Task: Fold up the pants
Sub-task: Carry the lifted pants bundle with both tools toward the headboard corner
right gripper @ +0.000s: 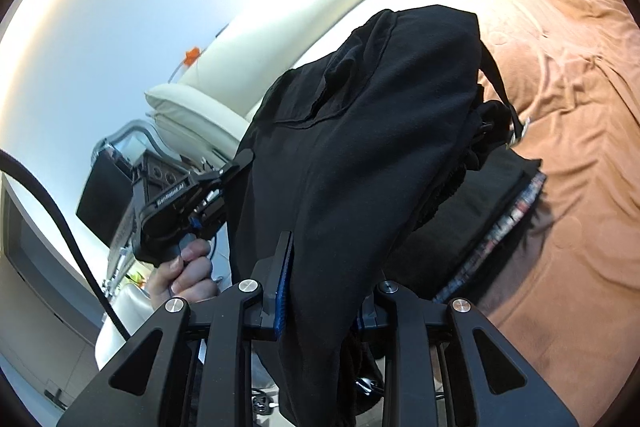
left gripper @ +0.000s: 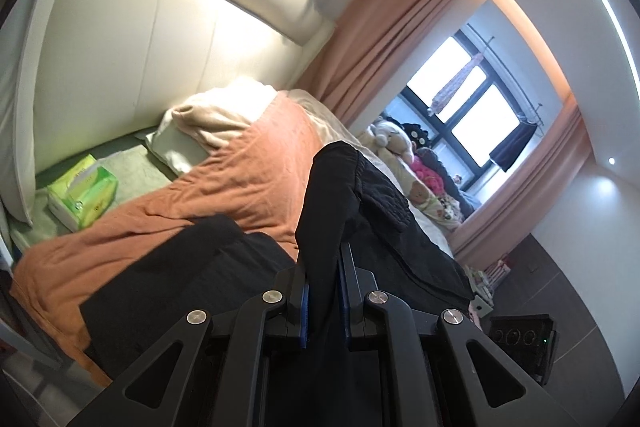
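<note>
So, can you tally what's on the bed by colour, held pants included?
Black: 2, the held pants and a folded garment
Orange: 1, the blanket
Green: 1, the tissue pack
Cream: 1, the pillow
Total: 5

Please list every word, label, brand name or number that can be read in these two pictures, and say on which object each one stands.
"GenRobot.AI": white letters on the black body of the left gripper, seen in the right wrist view.
Green tissue pack on the bed: printing is there, too blurred to read.
Striped strip of print beside the black pants: too blurred to read.
Nothing else is readable.
</note>
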Available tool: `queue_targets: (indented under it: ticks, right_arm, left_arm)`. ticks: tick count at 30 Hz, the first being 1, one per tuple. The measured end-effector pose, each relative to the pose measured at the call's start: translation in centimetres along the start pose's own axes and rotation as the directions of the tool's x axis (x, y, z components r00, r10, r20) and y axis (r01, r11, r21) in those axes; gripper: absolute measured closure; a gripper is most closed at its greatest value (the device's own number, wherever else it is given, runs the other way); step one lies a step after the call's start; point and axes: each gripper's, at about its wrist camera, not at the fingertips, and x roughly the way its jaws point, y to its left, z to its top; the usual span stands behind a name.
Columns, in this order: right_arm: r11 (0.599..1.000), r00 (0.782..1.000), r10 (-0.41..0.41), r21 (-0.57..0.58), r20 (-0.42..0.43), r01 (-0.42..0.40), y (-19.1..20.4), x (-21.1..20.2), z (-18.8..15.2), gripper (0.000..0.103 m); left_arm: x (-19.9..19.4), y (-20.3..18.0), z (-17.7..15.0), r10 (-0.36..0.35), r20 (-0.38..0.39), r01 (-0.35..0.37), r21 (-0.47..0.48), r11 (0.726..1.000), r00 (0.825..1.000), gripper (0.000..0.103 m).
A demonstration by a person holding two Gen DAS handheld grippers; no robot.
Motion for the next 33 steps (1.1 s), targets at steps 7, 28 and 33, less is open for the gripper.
queue_targets:
  ticks: [7, 28, 33]
  right_arm:
    - [0.999, 0.999, 0.014, 0.032, -0.036, -0.012, 0.2, 5.8, 1.6, 0.081]
    - [0.973, 0.983, -0.114, 0.185, -0.147, 0.141, -5.2, 14.4, 2.9, 0.074]
    - [0.965, 0.992, -0.082, 0.242, -0.097, 0.103, -6.5, 11.9, 3.0, 0.067]
  left_arm:
    - [1.7, 3.9, 2.4, 0.076, -0.014, -0.076, -0.012, 0.997, 0.997, 0.091]
    - [13.5, 11.7, 2.6, 0.280, -0.150, -0.294, -0.077, 0.953, 0.948, 0.079]
    - [11.1, 11.9, 0.8, 0.293, -0.134, -0.305, -0.082, 0.949, 0.947, 0.072]
